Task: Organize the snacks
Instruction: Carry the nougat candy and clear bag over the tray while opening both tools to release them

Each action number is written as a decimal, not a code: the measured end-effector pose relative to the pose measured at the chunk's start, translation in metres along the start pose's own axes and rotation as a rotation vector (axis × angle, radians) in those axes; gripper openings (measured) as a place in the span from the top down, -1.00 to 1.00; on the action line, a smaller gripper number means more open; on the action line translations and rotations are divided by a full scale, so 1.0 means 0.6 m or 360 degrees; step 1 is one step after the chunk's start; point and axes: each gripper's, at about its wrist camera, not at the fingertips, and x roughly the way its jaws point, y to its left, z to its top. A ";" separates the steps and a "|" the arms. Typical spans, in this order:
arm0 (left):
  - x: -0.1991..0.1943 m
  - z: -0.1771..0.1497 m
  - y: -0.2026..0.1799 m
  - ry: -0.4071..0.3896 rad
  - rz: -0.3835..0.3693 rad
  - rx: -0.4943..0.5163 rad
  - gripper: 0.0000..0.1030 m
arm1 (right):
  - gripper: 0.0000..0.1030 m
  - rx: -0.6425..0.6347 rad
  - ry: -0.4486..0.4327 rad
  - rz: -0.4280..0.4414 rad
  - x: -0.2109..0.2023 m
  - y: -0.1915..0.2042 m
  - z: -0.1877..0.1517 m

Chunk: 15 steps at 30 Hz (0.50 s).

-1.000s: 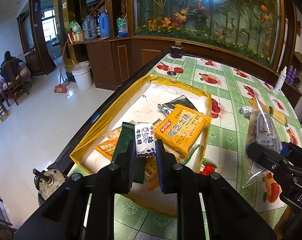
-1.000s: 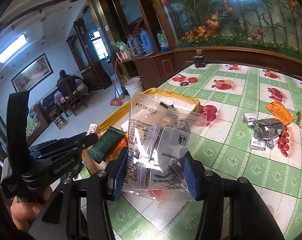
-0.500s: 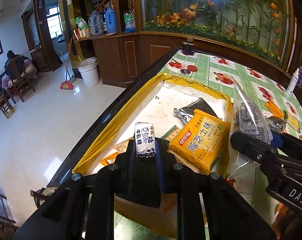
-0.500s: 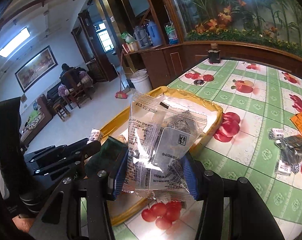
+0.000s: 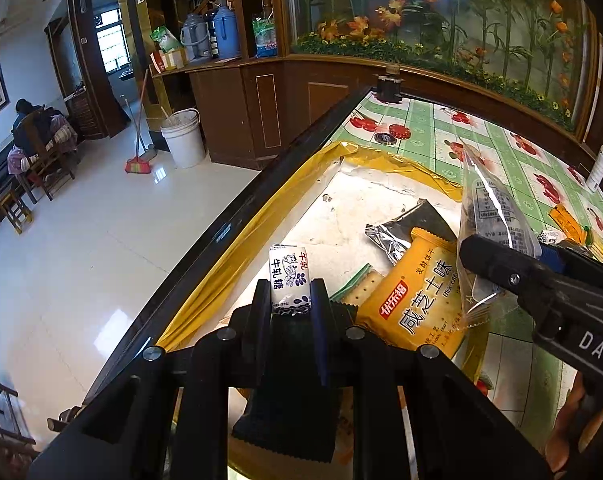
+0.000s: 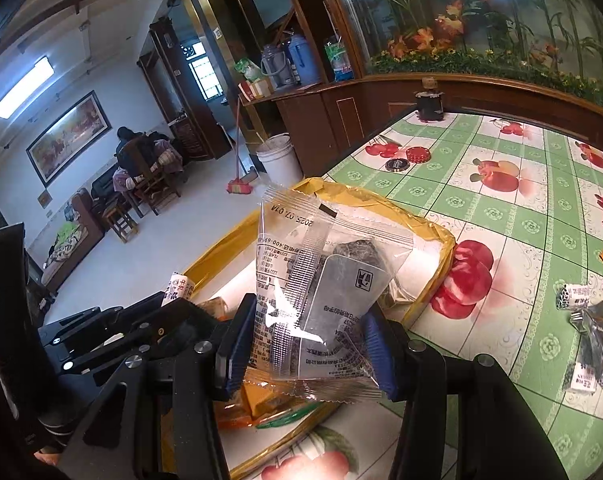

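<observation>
left hand-held gripper [image 5: 290, 300], nougat candy [image 5: 288, 280] upright

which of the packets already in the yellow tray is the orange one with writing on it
The orange biscuit packet, lying flat at the yellow tray's right side with red and black characters. The silver foil packet behind it is plain and shiny.

right claw [image 6: 307, 344] gripping clear packet [image 6: 321, 304], yellow tray [image 6: 437, 240]
</observation>
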 end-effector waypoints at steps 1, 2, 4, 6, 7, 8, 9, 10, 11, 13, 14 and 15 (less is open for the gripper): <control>0.002 0.002 0.000 0.0005 0.0002 0.0002 0.67 | 0.00 0.0000 0.0004 0.0000 0.005 -0.001 0.003; 0.005 0.003 0.000 0.0009 0.0002 0.0002 0.67 | 0.00 -0.0002 0.0011 -0.0002 0.011 -0.002 0.005; 0.008 0.004 0.002 0.0016 0.0003 -0.0001 0.67 | 0.00 -0.0003 0.0028 -0.0005 0.023 -0.004 0.010; 0.011 0.006 0.005 0.0025 -0.0006 -0.0012 0.67 | 0.00 -0.0001 0.0038 -0.0007 0.034 -0.006 0.013; 0.012 0.006 0.007 0.0030 -0.0009 -0.0016 0.67 | 0.00 0.0001 0.0039 -0.0007 0.037 -0.006 0.014; 0.014 0.007 0.008 0.0033 -0.0009 -0.0019 0.67 | 0.00 0.0002 0.0040 -0.0007 0.040 -0.007 0.015; 0.015 0.008 0.009 0.0037 -0.0009 -0.0023 0.67 | 0.00 0.0003 0.0040 -0.0008 0.041 -0.006 0.015; 0.016 0.008 0.011 0.0041 -0.0013 -0.0027 0.67 | 0.00 0.0003 0.0041 -0.0010 0.043 -0.007 0.016; 0.019 0.010 0.012 0.0045 -0.0015 -0.0029 0.67 | 0.00 0.0005 0.0043 -0.0012 0.045 -0.008 0.018; 0.023 0.012 0.012 0.0055 -0.0017 -0.0033 0.67 | 0.00 0.0008 0.0049 -0.0020 0.051 -0.010 0.021; 0.026 0.013 0.012 0.0061 -0.0024 -0.0037 0.67 | 0.00 0.0010 0.0051 -0.0024 0.055 -0.011 0.023; 0.029 0.015 0.012 0.0067 -0.0030 -0.0040 0.67 | 0.00 0.0011 0.0053 -0.0026 0.059 -0.012 0.026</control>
